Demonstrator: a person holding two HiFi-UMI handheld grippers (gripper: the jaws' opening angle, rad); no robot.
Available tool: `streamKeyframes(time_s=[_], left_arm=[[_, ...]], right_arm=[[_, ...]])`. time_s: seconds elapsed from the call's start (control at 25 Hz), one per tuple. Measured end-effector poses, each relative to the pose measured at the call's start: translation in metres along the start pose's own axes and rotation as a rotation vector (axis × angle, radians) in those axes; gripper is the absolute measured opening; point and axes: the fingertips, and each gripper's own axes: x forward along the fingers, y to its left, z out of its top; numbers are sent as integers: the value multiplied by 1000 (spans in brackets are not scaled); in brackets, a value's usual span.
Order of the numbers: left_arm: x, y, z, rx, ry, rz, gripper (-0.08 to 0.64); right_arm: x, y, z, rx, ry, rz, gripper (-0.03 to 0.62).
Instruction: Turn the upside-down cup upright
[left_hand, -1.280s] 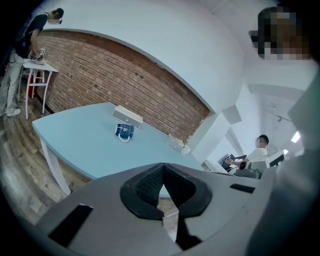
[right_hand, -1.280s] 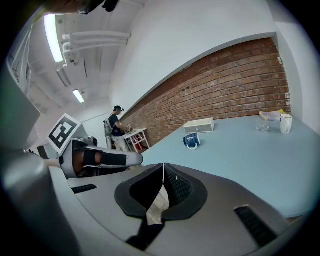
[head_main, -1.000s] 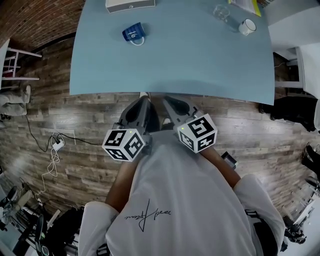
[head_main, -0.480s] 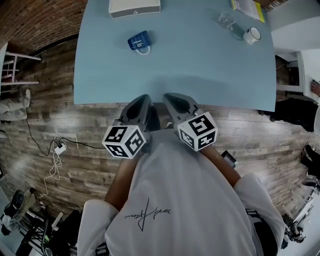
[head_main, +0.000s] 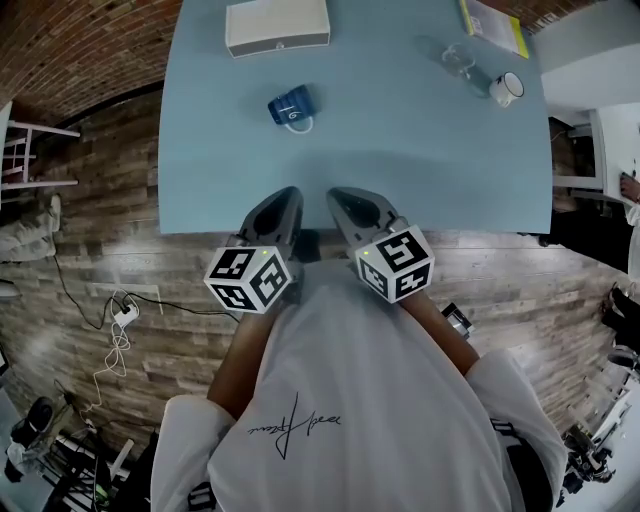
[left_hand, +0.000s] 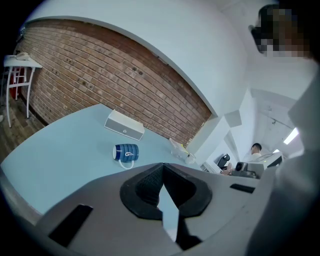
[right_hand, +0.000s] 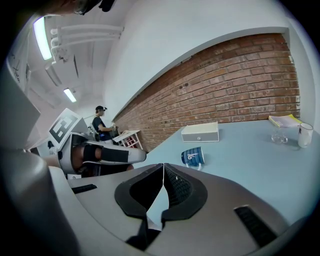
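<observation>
Blue striped ceramic mug (head_main: 291, 106) sits toward the pale blue table's (head_main: 430, 150) far left. The left gripper (head_main: 284, 198) and right gripper (head_main: 344, 199), jaws closed and empty, hover at the near edge. Rigid, breakable, probably slick: grip its body.

The blue cup (head_main: 291, 106) sits in the upper middle of the head view, left of centre. It carries a white swirl mark and a white handle, and seems to lie on its side, handle toward the lower edge.
</observation>
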Motion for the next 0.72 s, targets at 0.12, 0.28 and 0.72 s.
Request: streamKeyframes(time_s=[0.12, 0.28, 0.72], left_arm=[[5, 10, 13, 4, -2, -15, 11], [10, 23, 28, 14, 0, -36, 11], [16, 51, 51, 7, -29, -53, 11]], right_arm=[[12, -1, 8, -7, -4, -14, 21], [26, -1, 18, -13, -11, -38, 21], [49, 3, 21, -2, -7, -90, 21]])
